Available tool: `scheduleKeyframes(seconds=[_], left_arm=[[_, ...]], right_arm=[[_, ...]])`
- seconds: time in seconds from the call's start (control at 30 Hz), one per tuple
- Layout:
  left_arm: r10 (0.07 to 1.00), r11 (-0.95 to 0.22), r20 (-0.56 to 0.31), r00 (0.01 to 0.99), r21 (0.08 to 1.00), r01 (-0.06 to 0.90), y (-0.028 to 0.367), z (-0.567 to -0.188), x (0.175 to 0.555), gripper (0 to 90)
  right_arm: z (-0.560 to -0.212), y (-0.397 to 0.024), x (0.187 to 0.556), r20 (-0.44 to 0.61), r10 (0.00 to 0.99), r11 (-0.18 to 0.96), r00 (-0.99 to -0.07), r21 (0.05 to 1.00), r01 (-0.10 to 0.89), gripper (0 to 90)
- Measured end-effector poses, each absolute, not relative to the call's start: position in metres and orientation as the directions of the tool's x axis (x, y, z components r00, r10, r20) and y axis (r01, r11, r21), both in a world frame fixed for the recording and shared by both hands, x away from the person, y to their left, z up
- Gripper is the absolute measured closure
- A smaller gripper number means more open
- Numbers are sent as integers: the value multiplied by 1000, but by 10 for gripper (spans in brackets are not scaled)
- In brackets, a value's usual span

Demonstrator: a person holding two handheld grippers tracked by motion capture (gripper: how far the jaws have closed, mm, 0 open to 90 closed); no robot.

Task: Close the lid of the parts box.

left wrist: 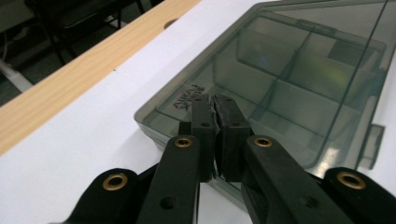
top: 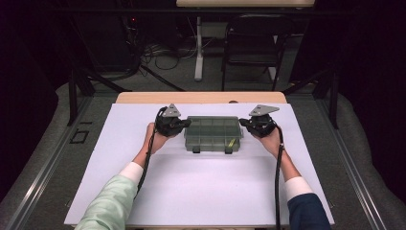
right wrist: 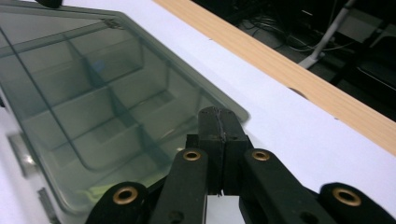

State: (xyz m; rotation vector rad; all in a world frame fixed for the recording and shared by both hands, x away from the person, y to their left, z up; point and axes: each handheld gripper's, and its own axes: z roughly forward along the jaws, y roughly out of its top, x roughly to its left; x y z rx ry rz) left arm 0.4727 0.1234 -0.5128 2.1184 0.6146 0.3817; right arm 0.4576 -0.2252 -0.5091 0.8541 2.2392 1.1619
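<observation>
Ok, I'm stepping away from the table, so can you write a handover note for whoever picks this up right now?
Left tongs: shut, nothing between them, tips over the left end of the smoky grey translucent plastic compartment box.
Right tongs: shut, nothing held, tips at the box's right end.
Box: flat on the white table cover, lid down, two latches facing the person; whether they are fastened cannot be told.
Done: both hands placed at the box ends.
Left: probably lifting or shifting the box, or opening it.
</observation>
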Motion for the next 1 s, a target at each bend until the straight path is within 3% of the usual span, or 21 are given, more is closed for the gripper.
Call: scheduleKeyframes(seconds=[0.3, 0.97, 1.0], left_arm=[[552, -514, 38, 833, 802, 304, 121, -526, 471, 900], [556, -532, 66, 828, 794, 293, 114, -530, 467, 900], [552, -533, 63, 831, 794, 294, 114, -529, 466, 849]], right_arm=[[-524, -204, 457, -112, 671, 494, -733, 804, 330, 900], [-528, -203, 456, -64, 717, 443, -695, 811, 382, 900], [-527, -203, 456, -70, 720, 445, -691, 810, 382, 835]])
